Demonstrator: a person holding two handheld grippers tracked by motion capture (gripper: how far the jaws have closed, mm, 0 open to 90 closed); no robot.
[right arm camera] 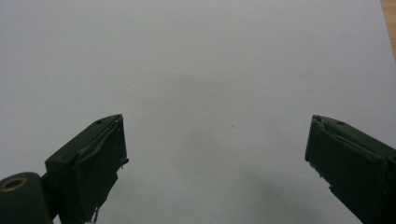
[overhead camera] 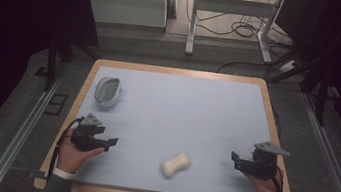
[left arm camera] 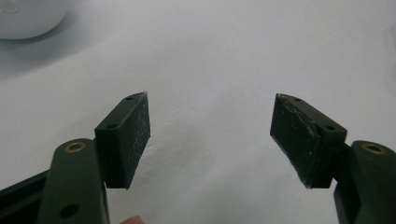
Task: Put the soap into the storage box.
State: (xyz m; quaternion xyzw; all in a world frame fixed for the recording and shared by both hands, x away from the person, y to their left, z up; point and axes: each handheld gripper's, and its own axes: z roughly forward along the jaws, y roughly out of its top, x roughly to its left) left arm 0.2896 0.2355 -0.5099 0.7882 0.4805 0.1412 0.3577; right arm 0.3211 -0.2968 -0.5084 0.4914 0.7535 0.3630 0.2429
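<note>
Soap: white peanut-shaped bar of soap [overhead camera: 175, 164] lies on pale blue surface [overhead camera: 181, 112], between both grippers, touched by neither | left gripper [overhead camera: 110, 142]: jaws apart, empty | right gripper [overhead camera: 234, 159]: jaws apart, empty | white oval soap dish [overhead camera: 108, 91]: far left, well apart from soap.

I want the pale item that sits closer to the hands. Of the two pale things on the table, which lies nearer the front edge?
The peanut-shaped soap bar, lying between the two grippers; the slotted soap dish sits at the far left.
</note>
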